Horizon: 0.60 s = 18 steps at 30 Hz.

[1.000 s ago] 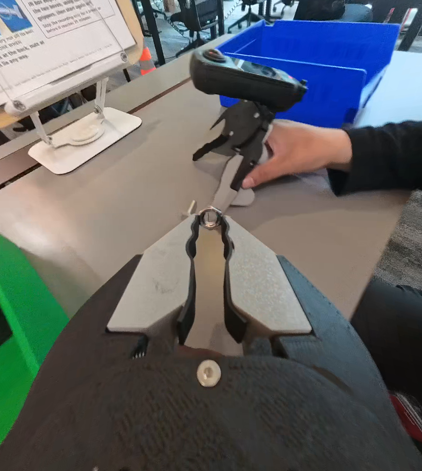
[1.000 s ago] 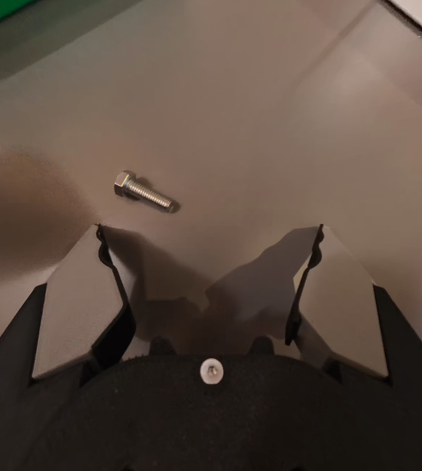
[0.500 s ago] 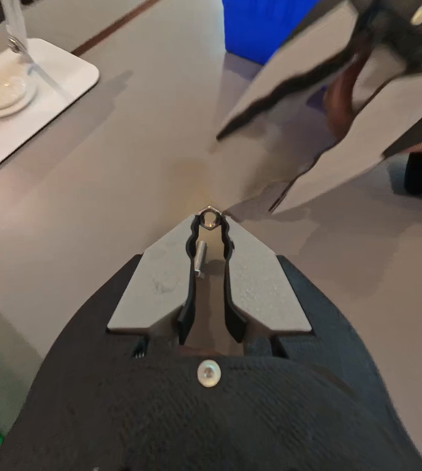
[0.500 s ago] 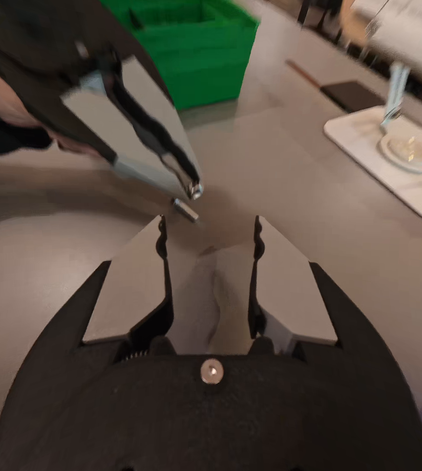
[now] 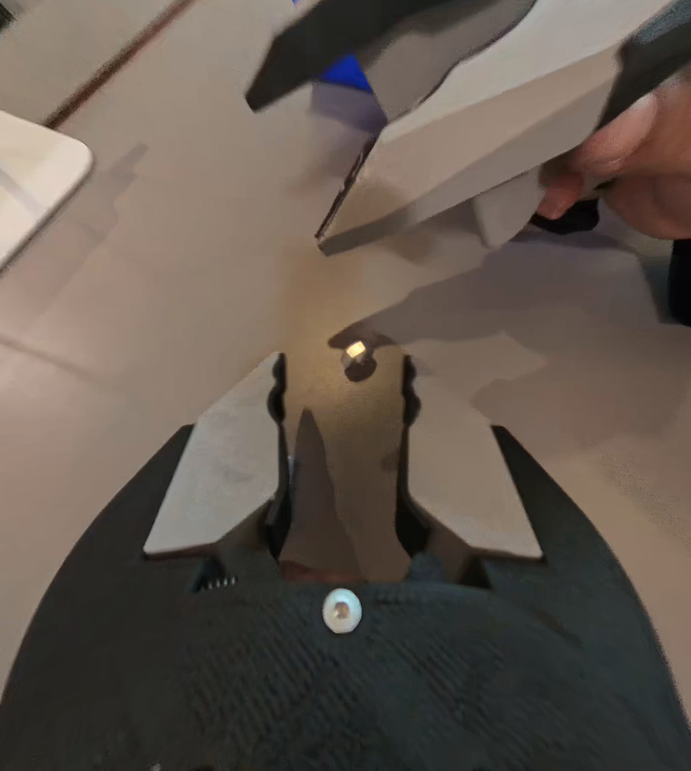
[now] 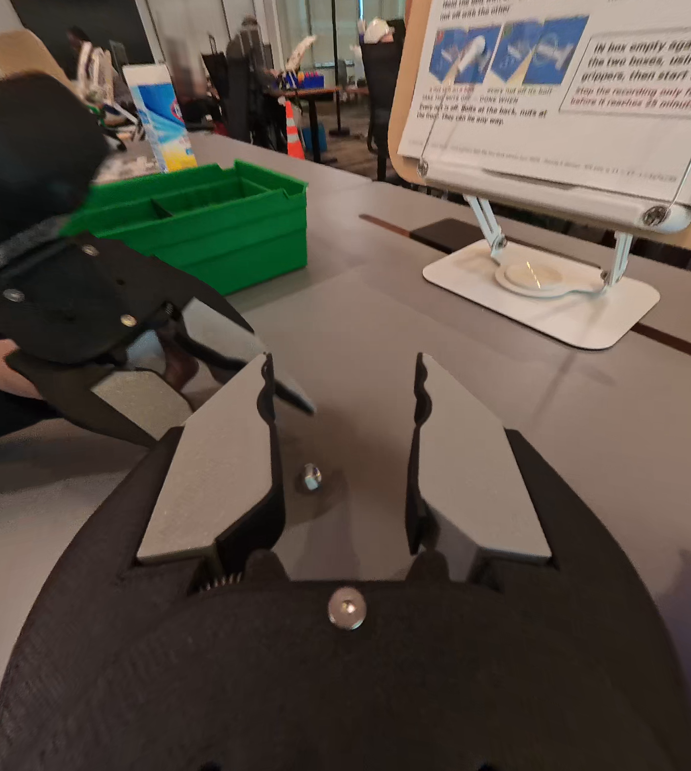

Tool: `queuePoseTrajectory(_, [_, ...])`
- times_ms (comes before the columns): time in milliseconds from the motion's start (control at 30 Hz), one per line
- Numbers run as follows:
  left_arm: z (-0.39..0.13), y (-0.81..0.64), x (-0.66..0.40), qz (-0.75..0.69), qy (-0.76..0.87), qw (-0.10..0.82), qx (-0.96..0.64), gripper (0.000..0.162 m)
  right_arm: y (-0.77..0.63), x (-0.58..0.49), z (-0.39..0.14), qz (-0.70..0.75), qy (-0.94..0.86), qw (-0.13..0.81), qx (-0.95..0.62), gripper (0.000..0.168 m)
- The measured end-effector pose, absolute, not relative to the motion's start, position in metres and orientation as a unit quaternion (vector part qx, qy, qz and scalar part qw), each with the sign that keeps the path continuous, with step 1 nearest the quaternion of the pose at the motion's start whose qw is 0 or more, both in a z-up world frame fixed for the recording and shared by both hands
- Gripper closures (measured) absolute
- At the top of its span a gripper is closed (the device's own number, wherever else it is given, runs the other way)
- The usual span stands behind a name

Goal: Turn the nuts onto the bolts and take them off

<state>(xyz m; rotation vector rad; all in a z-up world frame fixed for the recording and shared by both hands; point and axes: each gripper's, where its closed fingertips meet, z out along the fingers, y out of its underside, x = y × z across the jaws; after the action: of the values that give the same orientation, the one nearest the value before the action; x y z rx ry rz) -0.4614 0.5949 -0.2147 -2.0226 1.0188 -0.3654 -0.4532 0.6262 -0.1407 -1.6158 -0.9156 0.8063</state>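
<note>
My left gripper (image 5: 344,361) is open low over the grey table (image 5: 126,375). A small silver nut (image 5: 354,350) lies loose just ahead of its fingertips, touching neither pad. My right gripper (image 6: 344,359) is open and holds nothing. Its grey fingers (image 5: 460,158) hang above and beyond the nut in the left wrist view. In the right wrist view a small silver piece (image 6: 311,477), most likely the nut, sits on the table between my right fingers, clear of both. The left gripper's finger (image 6: 139,400) shows at the left there. I cannot make out the bolt.
A green divided bin (image 6: 227,233) stands at the back left of the right wrist view. A white stand (image 6: 544,292) holding an instruction sheet is at the back right. A wipes canister (image 6: 160,117) stands behind the bin. A hand (image 5: 648,167) grips the right gripper. Across from one pair of fingers to the other is roughly 8 cm.
My left gripper has opened and let go of the nut, which now lies free at its tips. My right gripper closed partway from wide open and swung round to face the left one.
</note>
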Motion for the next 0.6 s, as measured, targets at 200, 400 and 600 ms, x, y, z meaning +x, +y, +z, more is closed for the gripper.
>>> queuePoseTrajectory(200, [-0.173, 0.586, -0.494, -0.198, 0.387, 0.508, -0.743, 0.105, 0.636, -0.447, -0.170, 0.305, -0.390, 0.484, -0.721, 0.104])
queuePoseTrajectory(400, [-0.180, 0.576, -0.509, -0.253, 0.363, 0.479, -0.758, 0.103, 0.633, -0.443, -0.215, 0.298, -0.417, 0.376, -0.772, 0.115])
queuePoseTrajectory(600, [-0.193, 0.583, -0.531, -0.226, 0.361, 0.461, -0.778, 0.110, 0.621, -0.455, -0.206, 0.310, -0.448, 0.402, -0.736, 0.124])
